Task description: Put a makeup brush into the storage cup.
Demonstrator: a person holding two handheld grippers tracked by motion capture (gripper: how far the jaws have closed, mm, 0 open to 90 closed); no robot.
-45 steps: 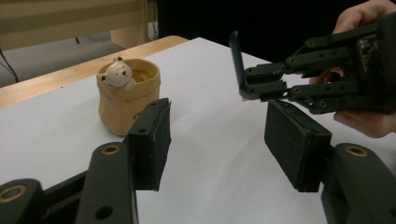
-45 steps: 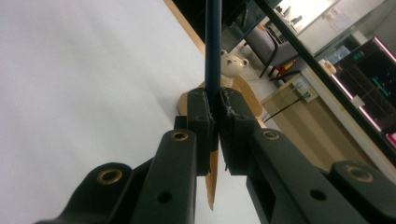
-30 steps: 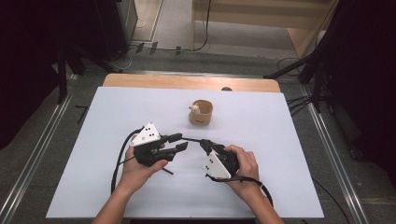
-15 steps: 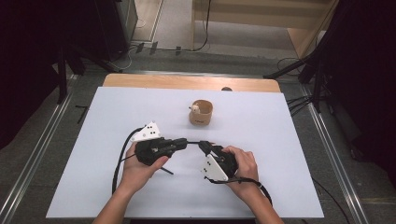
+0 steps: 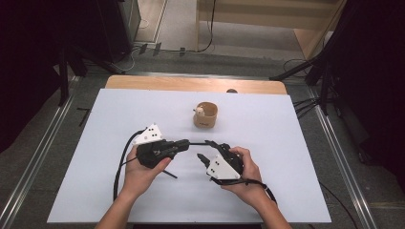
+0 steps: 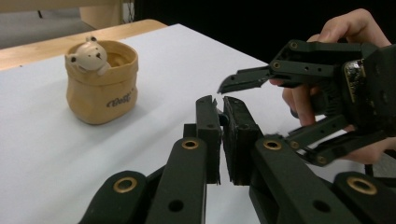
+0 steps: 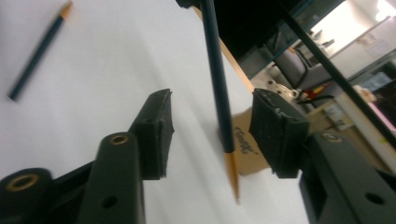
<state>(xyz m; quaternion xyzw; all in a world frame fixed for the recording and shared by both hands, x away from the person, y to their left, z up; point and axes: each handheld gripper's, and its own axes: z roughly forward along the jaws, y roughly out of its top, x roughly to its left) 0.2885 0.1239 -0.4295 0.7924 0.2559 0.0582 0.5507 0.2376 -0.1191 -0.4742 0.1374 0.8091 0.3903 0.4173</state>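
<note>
Clamping tight, the left gripper (image 6: 223,100) had its two jaws pressed together on a dark blue pencil (image 7: 219,93), of which a sliver showed between the pads in the left gripper view. That pencil ran on from the left gripper into the gap of the right gripper (image 5: 204,149), its sharpened wooden tip reaching past the pads. The right gripper's jaws had just been opening and stood partly apart, with the pencil between them, nearer one pad than the other and touched by neither as far as the right gripper view showed. Both grippers were held tip to tip, low over the near middle of the white table (image 5: 286,143), each in one of the person's hands. A second pencil (image 7: 37,51) lay flat on the table near the left hand. Farther back stood a tan pouch (image 6: 100,88), upright, with a small toy bear (image 6: 88,53) peeking over its rim.
</note>
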